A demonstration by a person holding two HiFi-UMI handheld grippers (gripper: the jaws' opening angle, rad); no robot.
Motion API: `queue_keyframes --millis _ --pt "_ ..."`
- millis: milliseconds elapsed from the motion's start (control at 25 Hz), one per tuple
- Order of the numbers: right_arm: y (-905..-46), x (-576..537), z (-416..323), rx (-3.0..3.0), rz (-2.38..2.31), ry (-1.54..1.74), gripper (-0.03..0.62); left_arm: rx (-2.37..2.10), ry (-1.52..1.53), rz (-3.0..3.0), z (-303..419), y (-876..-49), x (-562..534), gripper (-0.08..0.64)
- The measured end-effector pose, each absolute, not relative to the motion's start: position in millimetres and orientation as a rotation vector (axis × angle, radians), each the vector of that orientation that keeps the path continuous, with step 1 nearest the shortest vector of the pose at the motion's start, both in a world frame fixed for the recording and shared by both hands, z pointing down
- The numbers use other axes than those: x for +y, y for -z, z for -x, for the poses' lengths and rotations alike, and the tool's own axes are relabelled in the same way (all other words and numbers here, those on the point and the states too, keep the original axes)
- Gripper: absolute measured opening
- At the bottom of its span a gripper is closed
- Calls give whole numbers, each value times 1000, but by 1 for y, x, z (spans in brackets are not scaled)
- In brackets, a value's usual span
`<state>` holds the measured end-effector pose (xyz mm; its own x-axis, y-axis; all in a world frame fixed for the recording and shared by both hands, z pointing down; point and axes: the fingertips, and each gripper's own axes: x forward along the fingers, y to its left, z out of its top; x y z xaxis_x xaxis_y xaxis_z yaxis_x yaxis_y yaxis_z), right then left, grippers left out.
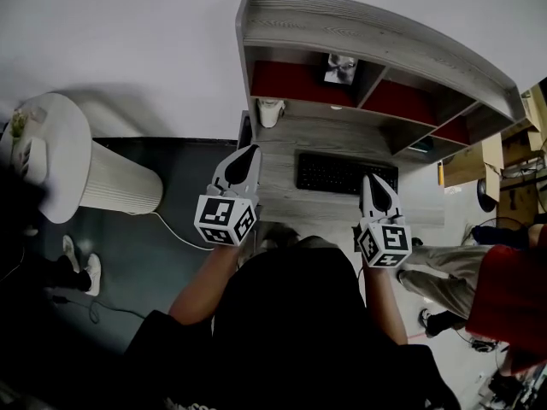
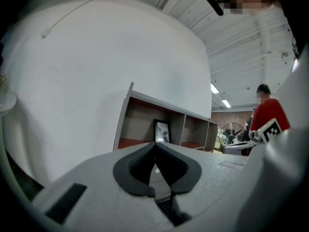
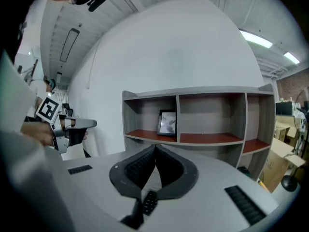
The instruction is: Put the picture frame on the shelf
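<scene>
A: Where was the picture frame (image 1: 339,68)?
B: Upright on the shelf (image 1: 376,32), leftmost compartment. The left tool (image 1: 249,150) and right tool (image 1: 374,179) hung clenched, empty, above the counter (image 1: 282,156).
A: Risk?
B: A stray nudge could have toppled it.

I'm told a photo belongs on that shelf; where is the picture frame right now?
In the head view the picture frame stands upright in the left compartment of the shelf, next to its divider, beyond the keyboard.

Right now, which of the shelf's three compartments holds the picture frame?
The leftmost compartment, where the picture frame stands beside the divider; the other two hold no frame.
</scene>
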<state>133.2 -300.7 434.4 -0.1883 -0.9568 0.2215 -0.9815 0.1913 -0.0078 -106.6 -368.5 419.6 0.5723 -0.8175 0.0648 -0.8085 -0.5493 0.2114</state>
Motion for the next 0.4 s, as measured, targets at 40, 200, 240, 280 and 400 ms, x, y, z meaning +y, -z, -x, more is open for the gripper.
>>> queue_keyframes --millis 40,200,240,280,400 --pt "-433 -300 -134 -2282 -1875 -191 12 -1361 60 -2586 105 -419 -368 17" --pt "-428 -299 -136 -2301 -1868 -168 12 -1366 54 -2587 99 -416 -365 17" --pt "-428 -298 -137 -2308 -1868 -175 12 -1367 50 -2586 99 -416 -364 17" --pt "-428 -297 -138 -2314 -1869 -181 12 -1370 48 -2586 98 -415 -363 17" --pt "-427 -296 -142 -2326 -1869 -187 12 -1379 40 -2585 94 -415 -361 17"
